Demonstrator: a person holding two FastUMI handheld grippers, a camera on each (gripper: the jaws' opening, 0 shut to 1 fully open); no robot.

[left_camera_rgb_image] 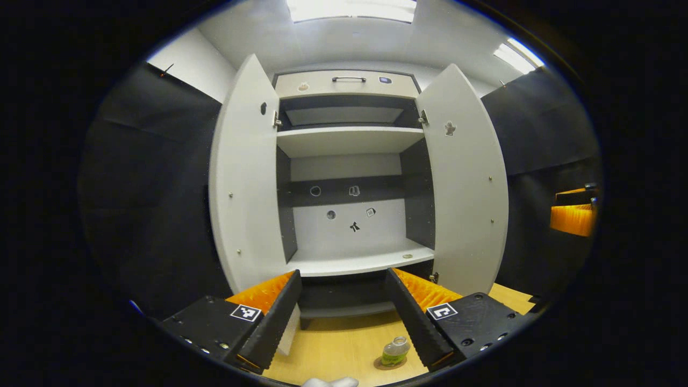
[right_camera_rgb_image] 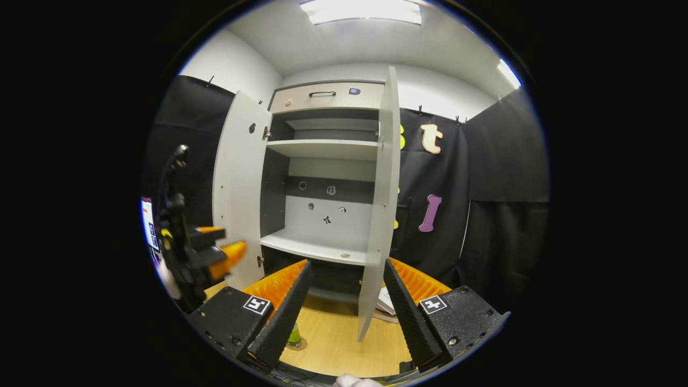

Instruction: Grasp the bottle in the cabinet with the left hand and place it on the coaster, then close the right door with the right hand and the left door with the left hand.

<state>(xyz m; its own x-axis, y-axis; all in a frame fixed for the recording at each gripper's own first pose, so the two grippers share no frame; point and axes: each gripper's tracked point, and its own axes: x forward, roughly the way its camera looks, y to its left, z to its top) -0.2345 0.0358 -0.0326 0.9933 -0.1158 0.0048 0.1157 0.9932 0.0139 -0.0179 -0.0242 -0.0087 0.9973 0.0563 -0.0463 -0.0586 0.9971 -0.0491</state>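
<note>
- Bottle [left_camera_rgb_image: 396, 351] is standing upright on the coaster [left_camera_rgb_image: 388, 365] on the wooden table [left_camera_rgb_image: 344, 344], outside the cabinet [left_camera_rgb_image: 349, 161].
- You are holding the left gripper [left_camera_rgb_image: 344, 317] spread apart, gripping nothing.
- You are holding the right gripper [right_camera_rgb_image: 346, 312] apart, straddling the right door [right_camera_rgb_image: 379, 215] edge; the left door [right_camera_rgb_image: 236, 193] is standing open.

wooden table [left_camera_rgb_image: 333, 349], ceiling lights [right_camera_rgb_image: 365, 11], papers [right_camera_rgb_image: 386, 301] on table

Bottle [right_camera_rgb_image: 294, 336] mostly hidden behind right gripper finger; cabinet stickers too small.
</note>
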